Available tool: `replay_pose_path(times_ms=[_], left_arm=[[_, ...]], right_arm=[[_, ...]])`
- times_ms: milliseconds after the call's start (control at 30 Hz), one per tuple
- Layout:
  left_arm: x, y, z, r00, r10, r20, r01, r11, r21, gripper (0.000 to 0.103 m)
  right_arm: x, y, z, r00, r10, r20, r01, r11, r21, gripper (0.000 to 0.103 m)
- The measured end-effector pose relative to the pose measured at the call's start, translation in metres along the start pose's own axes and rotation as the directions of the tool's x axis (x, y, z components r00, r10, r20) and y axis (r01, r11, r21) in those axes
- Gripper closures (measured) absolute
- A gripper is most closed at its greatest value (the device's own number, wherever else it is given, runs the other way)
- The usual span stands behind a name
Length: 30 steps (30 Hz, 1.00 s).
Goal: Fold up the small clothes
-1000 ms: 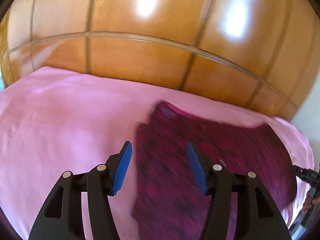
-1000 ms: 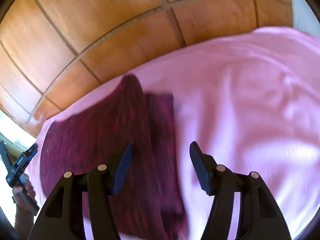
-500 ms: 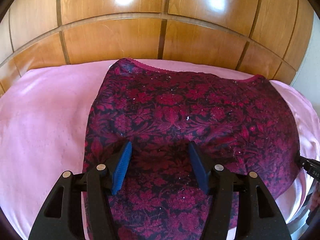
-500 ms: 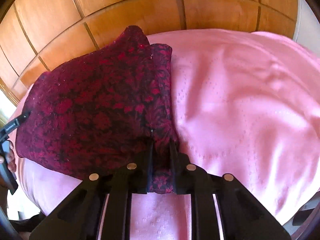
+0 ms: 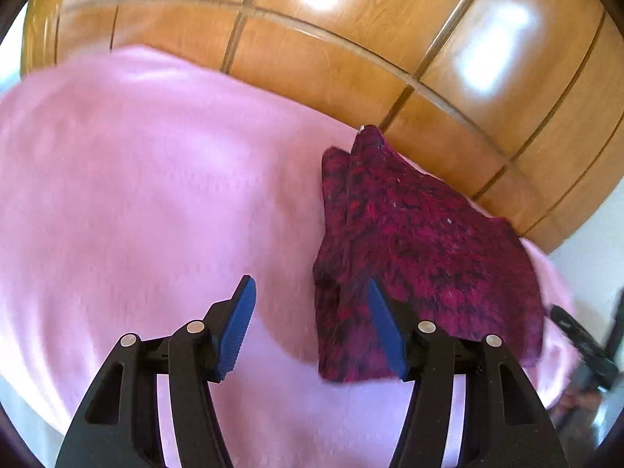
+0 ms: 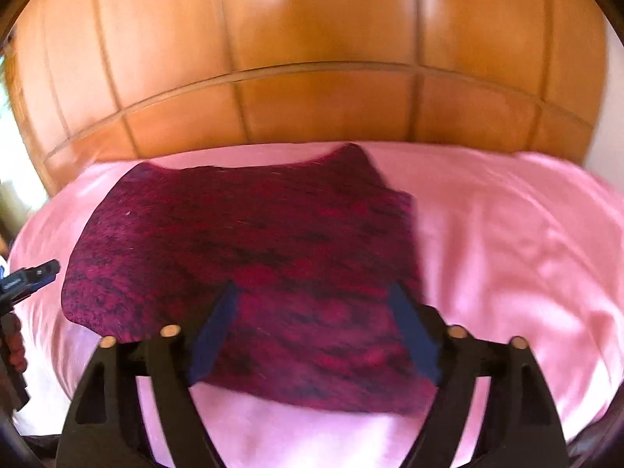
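- wooden headboard (image 5: 351,58), glossy orange-brown panels with dark grooves, bright glare patches; fills the top of both views behind the bed.
- pink bedsheet (image 5: 136,195), smooth with soft creases, spread across the whole surface below the headboard; also in the right wrist view (image 6: 507,253).
- dark red garment (image 6: 249,257), small, crimson floral pattern on black, blurred; lying flat on the sheet near the headboard side, one edge folded over itself, upper corner raised in a point; in the left wrist view (image 5: 413,257) off to the right of centre.
- right gripper (image 6: 312,331), black frame, blue pads; jaws opening, spread wide above the near edge of the garment, cloth seen between them but not pinched.
- left gripper (image 5: 312,323), black frame, blue pads; jaws partly apart, nothing clamped; left pad over bare sheet, right pad over the garment's near left edge, contact not discernible.
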<state>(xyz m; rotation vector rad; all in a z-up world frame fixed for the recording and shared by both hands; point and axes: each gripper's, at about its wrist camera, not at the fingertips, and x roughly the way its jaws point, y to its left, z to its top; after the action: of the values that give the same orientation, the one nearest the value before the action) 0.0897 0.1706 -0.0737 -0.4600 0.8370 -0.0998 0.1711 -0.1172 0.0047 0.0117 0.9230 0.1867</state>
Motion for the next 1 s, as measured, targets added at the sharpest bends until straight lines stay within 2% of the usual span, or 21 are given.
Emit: replay_pose_path(times_ms=[100, 167, 200, 267, 333, 433, 600, 667, 733, 767, 867, 1000], left_arm=[[-0.001, 0.003, -0.012, 0.995, -0.095, -0.042, 0.096, 0.995, 0.018, 0.045], [0.002, 0.0, -0.02, 0.991, -0.121, -0.064, 0.123, 0.992, 0.036, 0.045], [0.007, -0.003, -0.023, 0.991, -0.109, -0.077, 0.113, 0.992, 0.051, 0.045], [0.021, -0.008, -0.029, 0.991, -0.071, -0.117, 0.081, 0.993, 0.083, 0.065], [0.031, -0.011, -0.028, 0.99, -0.048, -0.136, 0.062, 0.993, 0.1, 0.067], [0.039, -0.01, -0.028, 0.986, -0.042, -0.163, 0.062, 0.991, 0.12, 0.069], [0.03, -0.009, -0.031, 0.987, 0.004, -0.162, 0.023, 0.986, 0.165, 0.069], [0.025, -0.013, -0.026, 0.988, 0.009, -0.152, 0.014, 0.989, 0.147, 0.069], [0.013, -0.013, -0.017, 0.994, -0.008, -0.105, 0.021, 0.992, 0.126, 0.069], [0.005, -0.013, -0.007, 0.998, -0.024, -0.06, 0.03, 0.993, 0.113, 0.069], [0.0, -0.011, 0.027, 0.998, -0.07, -0.009, 0.07, 0.995, 0.064, 0.069], [0.03, -0.011, 0.064, 0.995, -0.098, -0.034, 0.098, 0.995, 0.003, 0.069]], right_arm=[[0.025, 0.02, 0.011, 1.0, 0.01, -0.006, -0.01, 1.0, -0.023, 0.02], [0.04, 0.026, 0.016, 1.0, 0.003, -0.007, -0.003, 1.0, -0.025, 0.019], [0.05, 0.028, 0.018, 1.0, -0.02, -0.013, 0.02, 0.999, -0.031, 0.019], [0.068, 0.025, 0.015, 0.999, -0.024, -0.042, 0.023, 1.0, -0.016, 0.018], [0.076, 0.02, 0.01, 0.999, -0.021, -0.047, 0.021, 1.0, -0.013, 0.016], [0.084, 0.022, 0.0, 0.999, -0.031, -0.013, 0.03, 0.996, -0.083, 0.015], [0.086, 0.021, -0.011, 0.999, -0.038, 0.032, 0.042, 0.994, -0.101, 0.014], [0.082, 0.02, -0.012, 0.999, -0.037, 0.039, 0.04, 0.994, -0.099, 0.013], [0.079, 0.02, -0.013, 0.998, -0.038, 0.039, 0.042, 0.994, -0.098, 0.013], [0.079, 0.021, -0.012, 0.998, -0.04, 0.04, 0.044, 0.994, -0.099, 0.013], [0.079, 0.021, -0.014, 0.997, -0.042, 0.057, 0.047, 0.994, -0.094, 0.012], [0.078, 0.022, -0.016, 0.997, -0.042, 0.063, 0.047, 0.995, -0.087, 0.012]])
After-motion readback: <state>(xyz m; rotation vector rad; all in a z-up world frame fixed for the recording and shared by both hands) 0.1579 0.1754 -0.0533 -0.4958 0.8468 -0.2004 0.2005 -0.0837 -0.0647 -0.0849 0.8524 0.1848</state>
